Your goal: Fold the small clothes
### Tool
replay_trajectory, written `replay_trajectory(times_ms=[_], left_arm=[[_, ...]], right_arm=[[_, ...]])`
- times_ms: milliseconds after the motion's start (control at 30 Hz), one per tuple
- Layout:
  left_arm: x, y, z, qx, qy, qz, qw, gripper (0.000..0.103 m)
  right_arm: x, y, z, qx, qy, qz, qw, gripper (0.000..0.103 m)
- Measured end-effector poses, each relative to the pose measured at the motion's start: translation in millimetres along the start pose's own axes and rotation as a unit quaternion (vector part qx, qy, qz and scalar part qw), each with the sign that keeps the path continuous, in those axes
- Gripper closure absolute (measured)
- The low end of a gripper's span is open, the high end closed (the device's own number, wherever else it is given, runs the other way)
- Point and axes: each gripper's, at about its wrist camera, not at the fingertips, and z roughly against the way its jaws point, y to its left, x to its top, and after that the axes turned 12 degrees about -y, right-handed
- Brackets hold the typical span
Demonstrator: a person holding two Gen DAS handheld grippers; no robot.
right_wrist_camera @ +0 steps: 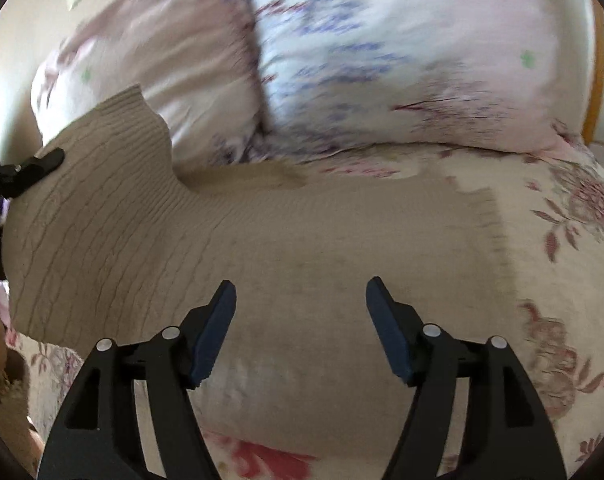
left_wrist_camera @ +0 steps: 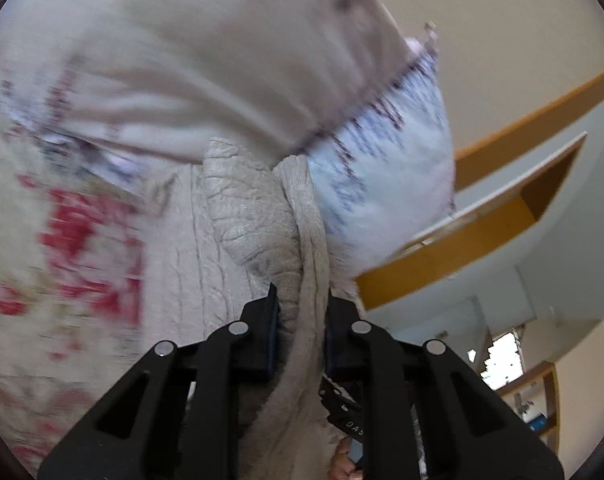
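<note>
beige ribbed knit garment [right_wrist_camera: 262,240], lying spread on the bed with one end lifted.

left tongs [left_wrist_camera: 302,312]: black arms, dark blue pads, drawn together and clamped on a bunched fold of the garment [left_wrist_camera: 262,216]; the cloth runs up between the pads and drapes back toward the camera. a fingertip shows at the bottom edge below the tongs. in the right wrist view the same tongs [right_wrist_camera: 42,162] appear at the far left edge, touching the raised corner of the knit.

right tongs [right_wrist_camera: 300,292]: pads well apart, nothing between them, hovering above the near part of the garment; whether the tips touch the cloth cannot be told.

garment position: flat across the middle of the bed, its left end raised in a curved flap, its right hem resting on the bedspread [right_wrist_camera: 562,280].

bedspread: cream, printed with pink and red flowers, showing around the garment at right and near the lower edge.

pillows [right_wrist_camera: 382,60]: just behind the garment, white and pale pink with blue and purple print, blurred; probably two side by side.

beyond, left wrist view: cream wall, orange-edged shelf [left_wrist_camera: 502,200], bright window [left_wrist_camera: 502,356] low at right.
</note>
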Motion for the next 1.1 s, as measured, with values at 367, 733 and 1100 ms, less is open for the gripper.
replay_trajectory(times_ms=[367, 733, 1100], left_arm=[[-83, -35, -113, -0.011, 0.111, 0.000, 0.9938, 0.087], [-85, -54, -101, -0.055, 0.141, -0.024, 0.9881, 0.053], [-52, 5, -33, 0.123, 0.054, -0.112, 0.9846, 0.042]], right_arm=[[-1, -95, 39, -0.037, -0.033, -0.112, 0.992, 0.034], [5, -117, 51, 0.066, -0.011, -0.201, 0.977, 0.034], [6, -102, -1, 0.133, 0.084, -0.224, 0.962, 0.034]])
